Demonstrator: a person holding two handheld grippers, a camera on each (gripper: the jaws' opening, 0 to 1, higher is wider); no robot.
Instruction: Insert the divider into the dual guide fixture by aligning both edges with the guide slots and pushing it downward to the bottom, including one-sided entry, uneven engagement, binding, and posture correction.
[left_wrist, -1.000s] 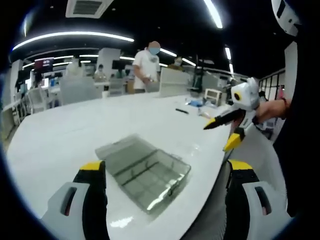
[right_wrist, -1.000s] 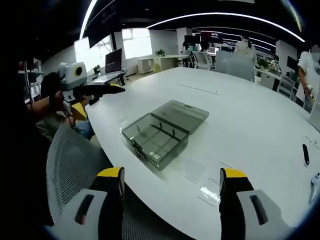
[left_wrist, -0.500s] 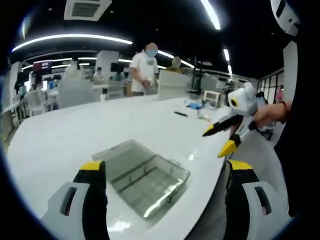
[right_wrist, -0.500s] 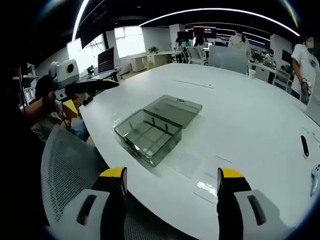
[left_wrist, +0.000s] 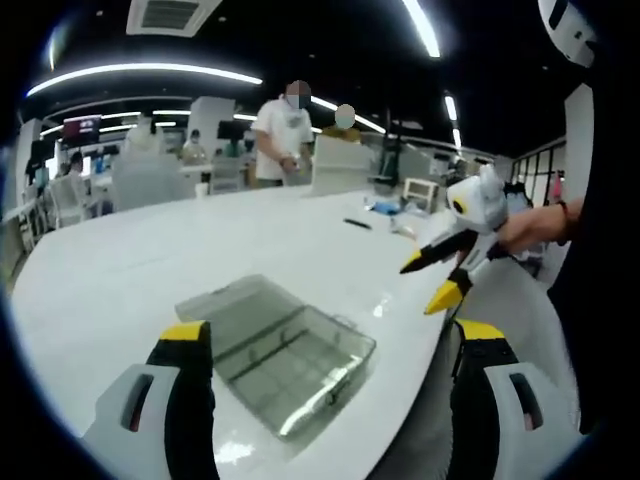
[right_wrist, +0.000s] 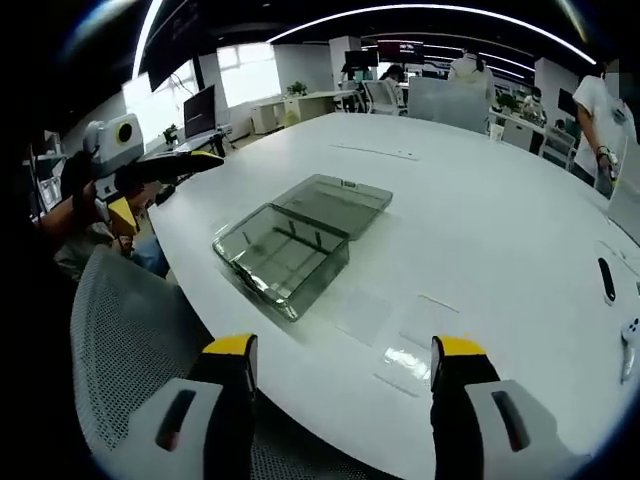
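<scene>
Both hand-held grippers were spread and carried nothing: left hand-held gripper (left_wrist: 325, 345), right hand-held gripper (right_wrist: 342, 360). The fixture box (right_wrist: 282, 255) sat open near the white surface (right_wrist: 480, 230) edge, lid flat behind it. Right gripper view caught clear dividers (right_wrist: 362, 312) lying flat beside the box; left gripper view caught people standing beyond the surface.

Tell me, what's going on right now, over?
Both grippers, left and right, open, empty, off the table. Clear box open, lid flat. Clear dividers untouched beside it. Nothing blocking.
</scene>
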